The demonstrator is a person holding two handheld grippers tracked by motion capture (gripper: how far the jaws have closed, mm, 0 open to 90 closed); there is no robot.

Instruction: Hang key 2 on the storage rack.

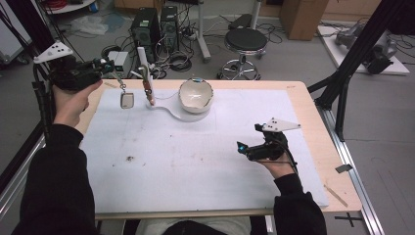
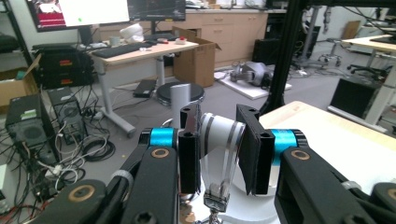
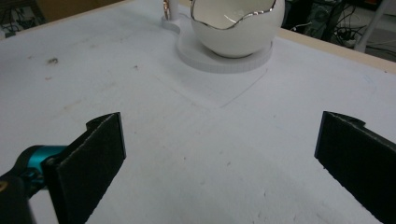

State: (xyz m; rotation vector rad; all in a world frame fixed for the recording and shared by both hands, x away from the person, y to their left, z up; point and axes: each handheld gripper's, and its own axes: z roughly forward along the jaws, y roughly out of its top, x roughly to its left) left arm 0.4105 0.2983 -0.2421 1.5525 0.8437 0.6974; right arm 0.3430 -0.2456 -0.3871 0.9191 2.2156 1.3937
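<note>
Holding the strap: your left gripper (image 1: 108, 64) has its jaws clenched on a pale striped strap (image 2: 219, 135). In the left gripper view the band sits squeezed between the two black pads, and a small metal clasp (image 2: 213, 203) hangs below them.
Tag: it dangles on a short chain under that gripper in the high view, a small flat tag (image 1: 126, 101) clear of the mat (image 1: 195, 161). It is just left of the stand's post (image 1: 142, 56).
Why so high: I judge you hold the strap by its top loop so the tag hangs free and the loop can meet the post. A grip lower down would let it swing or drag.
Stand: the white base (image 1: 169, 111) sits at the back of the mat, with the eggshell-shaped bowl (image 1: 195, 95) resting on it. A brown item (image 1: 148, 90) is against the post; I cannot tell what it is.
Left hand pose: your left hand (image 1: 73, 103) is raised at the table's back left corner, with the gripper roughly level and pointing toward the post.
Right gripper: your right gripper (image 1: 242, 147) has its jaws released and wide apart with nothing between them, as the right gripper view (image 3: 219, 154) shows.
Right hand pose: your right hand (image 1: 279, 166) sits low over the mat at front right, well apart from the stand and aimed toward the bowl (image 3: 233, 32). It looks parked out of the way.
</note>
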